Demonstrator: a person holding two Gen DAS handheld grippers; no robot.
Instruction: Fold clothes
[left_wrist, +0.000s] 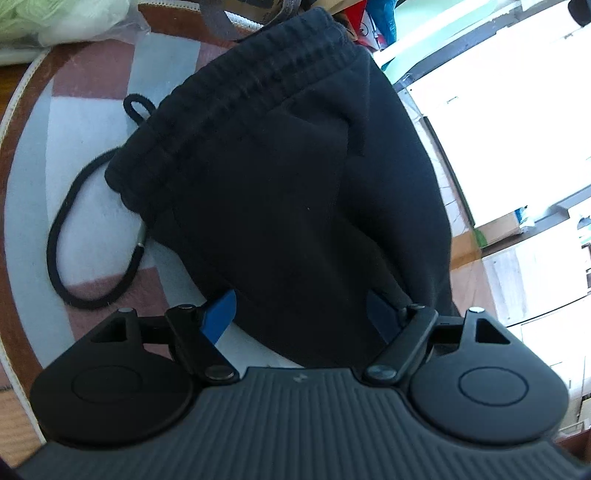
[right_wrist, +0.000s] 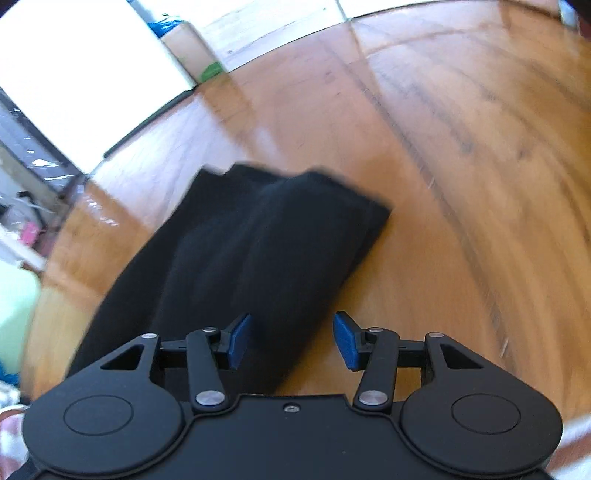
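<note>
Black sweatpants (left_wrist: 288, 177) lie on a patterned rug (left_wrist: 92, 122) in the left wrist view, the ribbed waistband (left_wrist: 266, 70) at the far side. Their black drawstring (left_wrist: 66, 236) loops out to the left. My left gripper (left_wrist: 301, 315) stands open at the near edge of the pants, with fabric lying between its blue pads (left_wrist: 221, 314); a fold partly hides the right pad. In the blurred right wrist view the black pant legs (right_wrist: 258, 236) stretch over a wooden floor (right_wrist: 443, 166). My right gripper (right_wrist: 293, 341) is open above their near part, its pads not pressing the cloth.
A clear bag of pale green stuff (left_wrist: 48, 18) and a grey strap (left_wrist: 221, 22) lie beyond the rug. A cardboard box (right_wrist: 192, 48) and a bright white panel (right_wrist: 74, 74) stand at the far left of the floor. Bare floor spreads right of the legs.
</note>
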